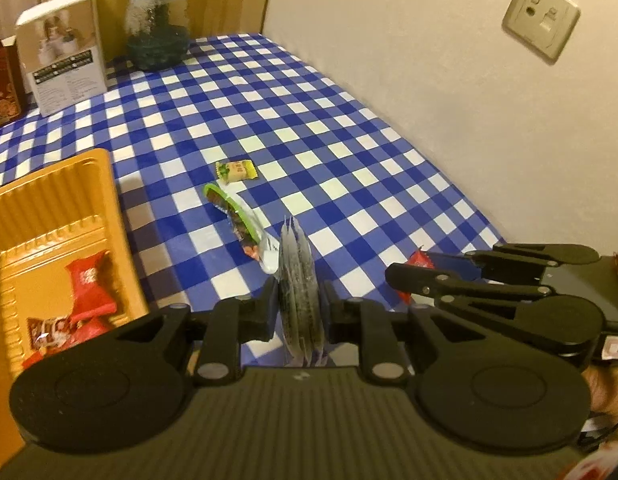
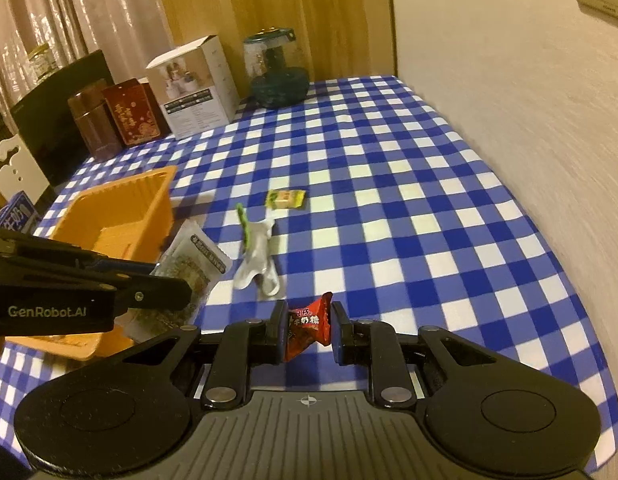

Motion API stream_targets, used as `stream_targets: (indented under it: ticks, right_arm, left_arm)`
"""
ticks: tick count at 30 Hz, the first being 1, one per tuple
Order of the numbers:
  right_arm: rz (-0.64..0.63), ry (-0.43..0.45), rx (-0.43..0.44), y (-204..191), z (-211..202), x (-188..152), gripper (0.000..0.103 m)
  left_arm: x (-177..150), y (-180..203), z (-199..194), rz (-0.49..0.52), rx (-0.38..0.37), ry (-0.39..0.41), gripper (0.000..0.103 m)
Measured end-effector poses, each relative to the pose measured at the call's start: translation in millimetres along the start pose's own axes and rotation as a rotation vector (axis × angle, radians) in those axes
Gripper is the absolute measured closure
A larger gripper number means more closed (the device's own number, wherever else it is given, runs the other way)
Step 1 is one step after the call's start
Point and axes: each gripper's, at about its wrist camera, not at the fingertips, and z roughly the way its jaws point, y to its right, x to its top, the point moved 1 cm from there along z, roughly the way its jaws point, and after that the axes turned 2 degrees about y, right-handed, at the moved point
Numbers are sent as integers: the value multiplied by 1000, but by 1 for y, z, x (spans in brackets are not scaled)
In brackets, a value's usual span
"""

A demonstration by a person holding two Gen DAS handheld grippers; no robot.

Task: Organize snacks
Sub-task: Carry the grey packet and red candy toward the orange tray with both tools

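My left gripper (image 1: 300, 307) is shut on a clear flat snack packet (image 1: 299, 280), held edge-on above the checked table; the packet also shows in the right wrist view (image 2: 197, 264). My right gripper (image 2: 309, 326) is shut on a red wrapped candy (image 2: 309, 324), which also shows in the left wrist view (image 1: 421, 260). An orange tray (image 1: 57, 208) at the left holds red candies (image 1: 87, 288); it also shows in the right wrist view (image 2: 121, 216). A yellow-green candy (image 1: 237, 171) and a green-edged packet (image 1: 245, 228) lie on the cloth.
A white box (image 1: 63, 50), a dark red tin (image 1: 3, 80) and a glass jar (image 1: 159, 28) stand at the table's far edge. A wall (image 1: 449, 80) with a socket (image 1: 541, 18) runs along the right side. A dark monitor (image 2: 57, 120) stands at far left.
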Motion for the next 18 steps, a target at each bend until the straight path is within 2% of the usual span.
stream_targets:
  ticks: [9, 18]
  right_arm:
    - [-1, 10, -4, -26, -27, -5, 81]
    - [-12, 9, 20, -51, -37, -9, 81]
  left_arm:
    - [-21, -2, -39, -25, 10, 31, 84]
    - [-38, -20, -66, -64, 35, 50, 84]
